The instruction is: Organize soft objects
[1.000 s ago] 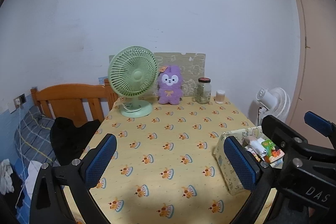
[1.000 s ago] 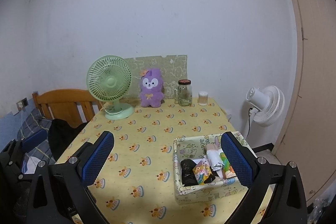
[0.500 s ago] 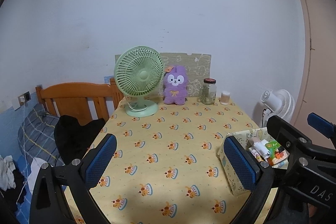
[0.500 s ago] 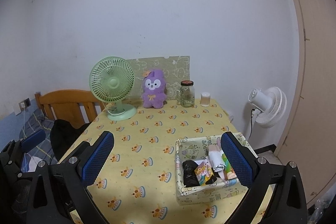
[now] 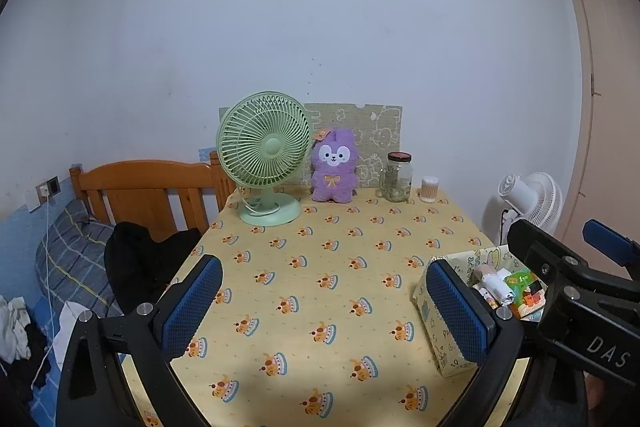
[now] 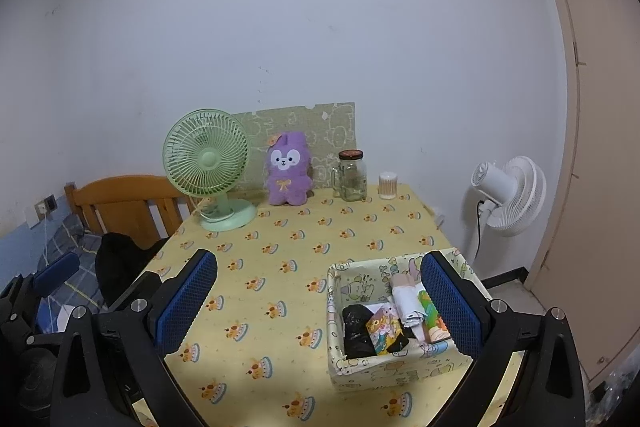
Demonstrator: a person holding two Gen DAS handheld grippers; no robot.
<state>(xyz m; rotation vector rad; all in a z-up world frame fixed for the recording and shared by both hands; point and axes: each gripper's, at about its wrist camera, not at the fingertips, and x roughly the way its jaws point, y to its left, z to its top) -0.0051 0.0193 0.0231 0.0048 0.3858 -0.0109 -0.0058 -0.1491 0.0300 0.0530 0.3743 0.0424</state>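
The basket [image 6: 400, 367] of soft things sits on the table [image 6: 304, 251] just ahead of the right gripper [image 6: 318, 303], low and toward its right finger [image 6: 450, 311], whose blue pad overlaps the basket's right side in the right wrist view. Inside lie a black bundle [image 6: 356, 331], a colourful packet [image 6: 384, 331], a white roll [image 6: 406, 303] and a green and orange item [image 6: 430, 311], packed side by side. The right gripper hangs above the near edge of the table with its jaws spread wide and nothing between them. The left gripper [image 5: 324, 311] is likewise wide open and empty; from its camera the basket [image 5: 440, 327] stands just outside its right finger [image 5: 456, 311], and part of the right gripper's black frame [image 5: 576, 291] rises beyond that. Far ahead of both tools, at the back of the table against the wall, a purple plush rabbit [image 6: 288, 169] sits upright between a green desk fan [image 6: 206, 163] on its left and a glass jar [image 6: 352, 175] on its right, with a small white cup [image 6: 388, 185] just past the jar. Off the table to the right stands a white floor fan [image 6: 508, 195]; to the left are a wooden bed frame [image 5: 148, 187] and dark clothing [image 5: 140, 263].
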